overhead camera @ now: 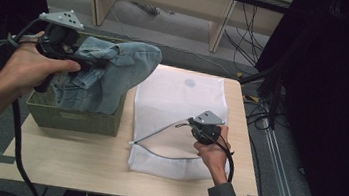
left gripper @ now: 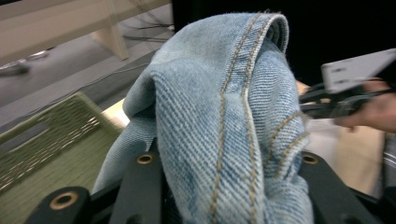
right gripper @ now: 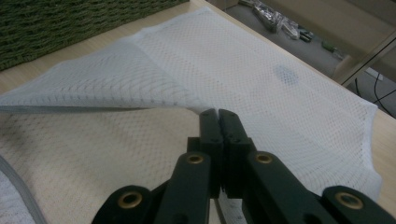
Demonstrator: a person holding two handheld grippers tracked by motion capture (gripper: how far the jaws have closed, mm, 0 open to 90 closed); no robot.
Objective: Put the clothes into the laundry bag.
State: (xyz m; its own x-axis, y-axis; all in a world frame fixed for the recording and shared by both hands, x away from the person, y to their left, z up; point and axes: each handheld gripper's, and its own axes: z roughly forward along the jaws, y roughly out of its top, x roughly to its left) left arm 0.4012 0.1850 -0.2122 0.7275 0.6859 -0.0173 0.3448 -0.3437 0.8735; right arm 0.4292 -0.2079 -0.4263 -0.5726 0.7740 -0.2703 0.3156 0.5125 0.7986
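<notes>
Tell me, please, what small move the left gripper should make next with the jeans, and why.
Probably carry the jeans rightward toward the mouth of the white mesh bag. The left gripper is shut on the denim, lifted over the green basket, and the right gripper pinches the bag's upper layer, holding its near edge raised and open.

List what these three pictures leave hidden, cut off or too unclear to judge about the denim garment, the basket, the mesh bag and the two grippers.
- Denim garment: its kind is unclear; folds hide its shape, and the high view shows its lower part sunk in the green basket.
- Basket contents: covered by the denim.
- Left gripper: denim covers its jaw tips in the left gripper view.
- Mesh bag: its inside is unreadable; the right gripper lifts one layer.
</notes>
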